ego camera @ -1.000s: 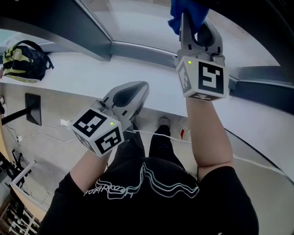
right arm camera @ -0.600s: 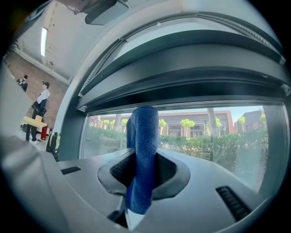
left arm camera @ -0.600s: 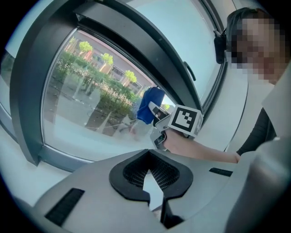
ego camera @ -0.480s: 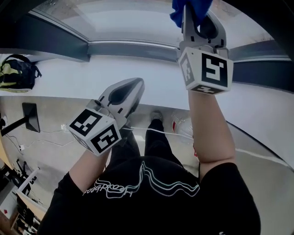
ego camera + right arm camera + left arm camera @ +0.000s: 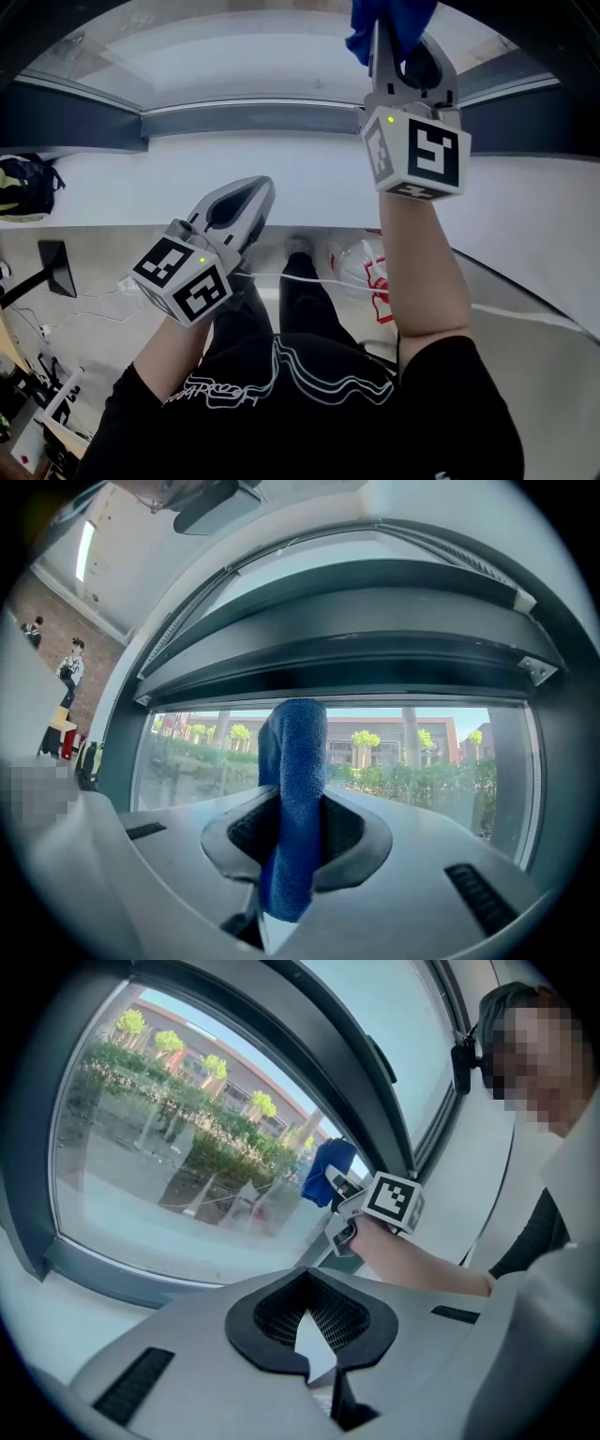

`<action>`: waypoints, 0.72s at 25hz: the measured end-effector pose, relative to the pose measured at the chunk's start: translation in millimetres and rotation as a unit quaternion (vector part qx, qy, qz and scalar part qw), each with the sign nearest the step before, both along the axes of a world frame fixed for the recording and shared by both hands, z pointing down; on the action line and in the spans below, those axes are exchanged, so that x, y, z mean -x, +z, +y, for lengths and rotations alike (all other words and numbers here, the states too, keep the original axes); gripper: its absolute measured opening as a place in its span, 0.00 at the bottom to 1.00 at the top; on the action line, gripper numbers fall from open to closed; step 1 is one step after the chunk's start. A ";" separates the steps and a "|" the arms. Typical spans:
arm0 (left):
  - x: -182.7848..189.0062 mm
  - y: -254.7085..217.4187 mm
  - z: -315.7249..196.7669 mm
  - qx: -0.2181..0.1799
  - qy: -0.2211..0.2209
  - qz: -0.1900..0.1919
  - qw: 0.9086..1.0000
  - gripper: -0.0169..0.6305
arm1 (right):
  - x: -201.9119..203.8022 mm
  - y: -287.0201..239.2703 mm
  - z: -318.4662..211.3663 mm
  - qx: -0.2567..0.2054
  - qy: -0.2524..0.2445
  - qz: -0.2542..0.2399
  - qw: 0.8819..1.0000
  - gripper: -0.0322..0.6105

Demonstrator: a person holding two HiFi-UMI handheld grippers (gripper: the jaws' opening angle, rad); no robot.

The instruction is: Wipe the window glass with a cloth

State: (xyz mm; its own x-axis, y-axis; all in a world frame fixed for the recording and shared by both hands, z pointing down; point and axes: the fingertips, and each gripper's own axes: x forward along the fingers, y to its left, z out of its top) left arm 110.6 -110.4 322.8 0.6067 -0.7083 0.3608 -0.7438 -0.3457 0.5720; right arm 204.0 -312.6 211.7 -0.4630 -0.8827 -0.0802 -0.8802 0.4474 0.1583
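Note:
A blue cloth (image 5: 292,808) is clamped upright between the jaws of my right gripper (image 5: 292,841), which is shut on it. That gripper (image 5: 398,37) is raised to the window glass (image 5: 244,52), and the cloth (image 5: 389,19) shows at the top edge of the head view. From the left gripper view the cloth (image 5: 325,1172) lies against the glass (image 5: 178,1157). My left gripper (image 5: 309,1340) is shut with nothing in it, held lower and left (image 5: 246,202), off the glass.
A dark window frame (image 5: 234,117) runs under the glass, with a white sill (image 5: 187,178) below it. A backpack (image 5: 21,187) rests on the sill at far left. A red-and-white bag (image 5: 361,272) and cables lie on the floor by the person's legs.
The view has swung left and tilted, so the backpack slid toward the left edge. My left gripper drifted down and left. The right gripper stays high on the glass with the cloth.

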 end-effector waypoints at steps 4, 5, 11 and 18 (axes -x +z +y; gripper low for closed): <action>-20.9 10.5 -1.0 0.007 0.010 -0.008 1.000 0.04 | -42.6 7.0 -6.1 -0.004 0.024 -0.003 1.000 0.16; -24.9 11.8 -2.2 0.008 0.013 -0.009 1.000 0.04 | -52.4 8.0 -8.2 -0.006 0.031 -0.001 1.000 0.16; -45.5 0.5 -8.2 -0.039 0.034 -0.078 0.996 0.04 | -106.4 2.1 -17.8 -0.015 0.064 0.006 0.998 0.16; -83.1 -1.8 -9.1 -0.079 0.084 -0.127 0.985 0.04 | -178.8 1.8 -29.5 -0.017 0.138 -0.002 0.990 0.16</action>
State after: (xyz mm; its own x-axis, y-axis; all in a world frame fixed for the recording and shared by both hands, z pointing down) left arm 193.7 -119.5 321.0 0.6248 -0.6646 0.4098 -0.7805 -0.5466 0.3035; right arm 382.8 -342.1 213.5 -0.2038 -0.9724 -0.1136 -0.9688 0.1836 0.1662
